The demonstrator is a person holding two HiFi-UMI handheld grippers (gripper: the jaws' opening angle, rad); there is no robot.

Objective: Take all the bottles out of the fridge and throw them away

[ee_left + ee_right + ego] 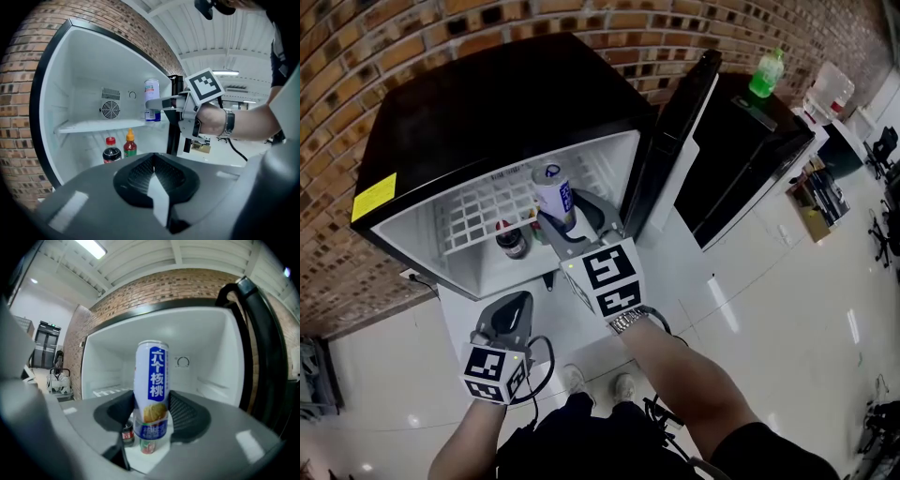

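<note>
Black fridge stood against the brick wall with its door swung wide open to the right. The interior was white, with a round fan grille on the back wall. One white wire shelf spanned it mid-height and was bare apart from the right claw's load.

The right claw reached in at the fridge mouth on the door side. Its jaws were clamped on the tall white-and-blue bottle, pads on both flanks, and the bottle was upright. The bottle sat at the shelf's front edge; whether its base touched the shelf couldn't be told.

On the fridge floor below the shelf, the red-capped cola bottle and the orange-capped bottle stood upright, just beside each other. Both were under the shelf, with the right claw and its bottle above and in front of them.

The left claw hung outside, low in front of the fridge. Its jaws were together with nothing between them.

A second black cabinet stood beyond the open door, with a green bottle on top. The glossy white floor lay all round it.
</note>
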